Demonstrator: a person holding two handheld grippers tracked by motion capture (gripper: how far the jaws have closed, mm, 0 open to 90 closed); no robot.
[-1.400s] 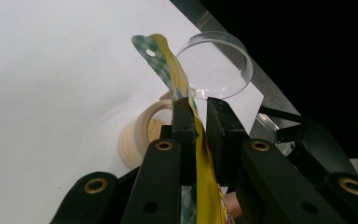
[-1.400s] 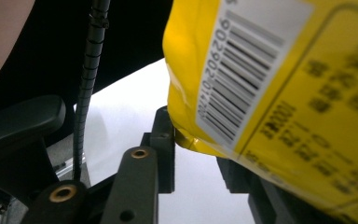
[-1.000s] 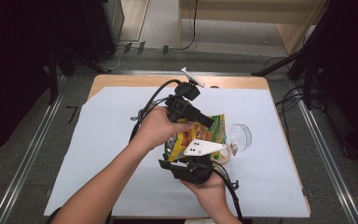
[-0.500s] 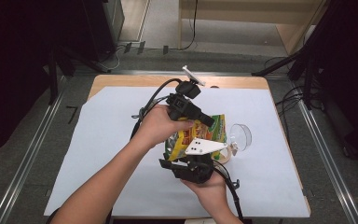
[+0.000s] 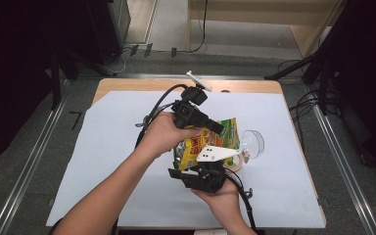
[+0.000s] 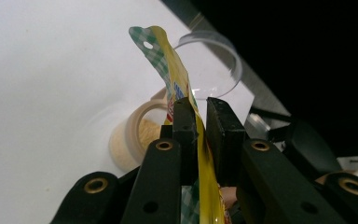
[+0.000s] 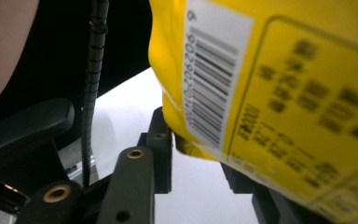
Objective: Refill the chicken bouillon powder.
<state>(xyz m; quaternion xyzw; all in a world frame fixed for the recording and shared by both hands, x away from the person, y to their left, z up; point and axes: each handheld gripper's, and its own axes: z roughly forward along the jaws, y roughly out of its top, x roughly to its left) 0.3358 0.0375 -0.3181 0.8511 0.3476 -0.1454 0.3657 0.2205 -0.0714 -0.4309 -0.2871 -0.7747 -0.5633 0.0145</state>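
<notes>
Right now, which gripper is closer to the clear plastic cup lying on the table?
Left. The left gripper, pinching the top of the yellow packet, points toward the clear cup just beyond its tips. The right gripper holds the packet's bottom, farther from the cup.

The yellow packet (image 7: pixel 279 93) carries a white label with a barcode (image 7: pixel 212 79) in the upper middle of the right gripper view. The digits beside the bars are blurred; they seem to read 206206, but I am not sure. The dark print on the right side of the packet is too blurred to read. In the high view the packet's front shows colours, no readable words.
</notes>
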